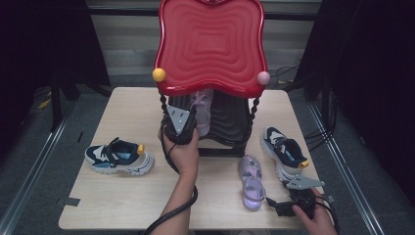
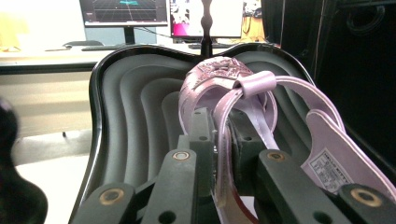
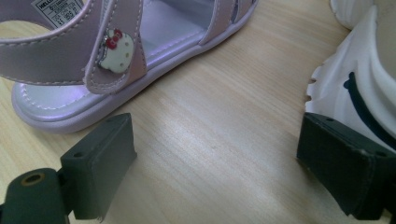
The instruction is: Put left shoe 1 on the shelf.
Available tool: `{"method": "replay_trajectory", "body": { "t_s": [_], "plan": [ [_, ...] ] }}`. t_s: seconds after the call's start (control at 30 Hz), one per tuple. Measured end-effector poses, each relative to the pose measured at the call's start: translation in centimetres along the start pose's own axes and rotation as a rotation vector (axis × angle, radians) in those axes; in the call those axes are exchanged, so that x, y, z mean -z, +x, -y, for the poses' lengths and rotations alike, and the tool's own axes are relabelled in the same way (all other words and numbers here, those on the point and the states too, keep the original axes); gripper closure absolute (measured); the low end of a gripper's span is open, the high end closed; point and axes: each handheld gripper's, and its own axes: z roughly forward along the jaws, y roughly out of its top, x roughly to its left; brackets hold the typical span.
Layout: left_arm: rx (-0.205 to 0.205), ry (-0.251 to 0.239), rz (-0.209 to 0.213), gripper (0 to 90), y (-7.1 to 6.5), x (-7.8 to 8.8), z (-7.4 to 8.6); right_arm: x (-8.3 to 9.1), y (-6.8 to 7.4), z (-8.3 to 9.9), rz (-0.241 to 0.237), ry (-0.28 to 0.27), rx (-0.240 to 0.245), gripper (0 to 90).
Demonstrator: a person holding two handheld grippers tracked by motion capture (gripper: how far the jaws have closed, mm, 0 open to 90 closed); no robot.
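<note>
Currently my left gripper (image 2: 219, 154) is clamped on a strap of the lilac sandal (image 2: 233, 93), holding it over the rack's black lower shelf (image 2: 135, 107). Right gripper (image 3: 215, 168) rests wide open, holding nothing, on the counter (image 3: 224, 116), between the second sandal (image 3: 93, 60) and a sneaker (image 3: 355, 88).

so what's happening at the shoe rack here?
A person is loading shoes onto a two-tier rack. The left tool is shut on the strap of a lilac sandal, holding it over the dark lower shelf under the red top shelf. The right tool rests open on the table between the second lilac sandal and a navy sneaker. Another sneaker lies at left.
</note>
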Motion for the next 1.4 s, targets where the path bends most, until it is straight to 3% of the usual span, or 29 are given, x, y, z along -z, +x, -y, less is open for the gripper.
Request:
{"method": "replay_trajectory", "body": {
  "t_s": [0.3, 0.53, 0.77, 1.03, 1.4],
  "plan": [
    [0.015, -0.01, -0.04, 81.5, -0.2, -1.1, 0.3, 0.0, 0.0, 0.0, -0.001, 0.0, 0.0, 10.6],
    [-0.004, -0.012, -0.072, 81.4, -0.4, -2.0, 0.3, 0.0, 0.0, 0.0, -0.001, 0.0, 0.001, 10.6],
    [0.036, -0.013, -0.082, 81.2, -0.4, -2.6, 0.4, 0.0, 0.0, 0.0, -0.001, 0.0, 0.002, 10.6],
    [0.039, -0.009, -0.101, 80.8, -0.3, -2.9, 1.0, 0.0, 0.0, 0.0, -0.002, 0.0, 0.003, 10.6],
    [0.035, 0.014, -0.094, 78.5, -0.4, -2.8, 1.9, 0.0, 0.0, 0.0, -0.001, -0.001, 0.006, 10.6]
  ]
}}
